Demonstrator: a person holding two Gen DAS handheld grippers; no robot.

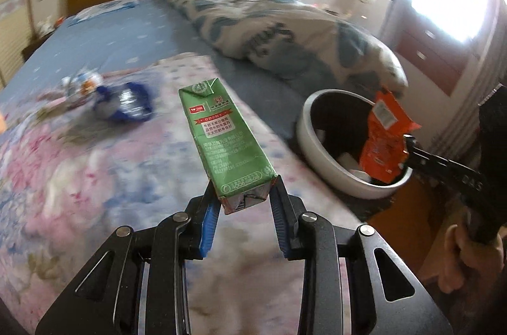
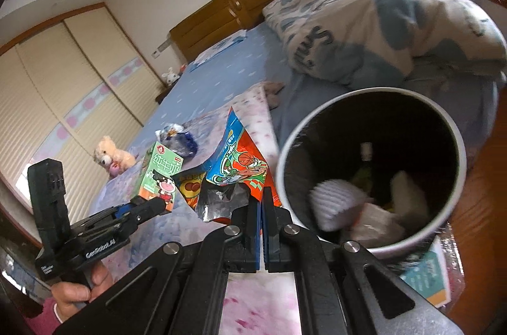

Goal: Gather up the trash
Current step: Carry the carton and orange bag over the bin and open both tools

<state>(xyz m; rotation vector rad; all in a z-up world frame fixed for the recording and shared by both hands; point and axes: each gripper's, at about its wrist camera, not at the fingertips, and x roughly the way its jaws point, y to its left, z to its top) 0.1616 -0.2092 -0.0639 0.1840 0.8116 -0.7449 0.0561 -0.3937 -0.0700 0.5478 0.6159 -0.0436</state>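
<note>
My left gripper [image 1: 244,195] is shut on a green milk carton [image 1: 226,138] and holds it above the floral bedspread; the carton also shows in the right wrist view [image 2: 158,173]. My right gripper [image 2: 262,195] is shut on an orange snack wrapper [image 2: 237,167], next to the rim of the white trash bin [image 2: 317,119]. In the left wrist view the wrapper [image 1: 385,135] hangs over the bin [image 1: 309,129]. A blue and silver wrapper [image 1: 126,105] lies on the bed, also seen in the right wrist view [image 2: 180,140].
A folded blue and white quilt [image 1: 285,31] lies on the bed behind the bin. A teddy bear [image 2: 112,157] sits at the bed's left edge. The bin holds white crumpled trash [image 2: 336,205]. A book [image 2: 427,278] lies beside the bin.
</note>
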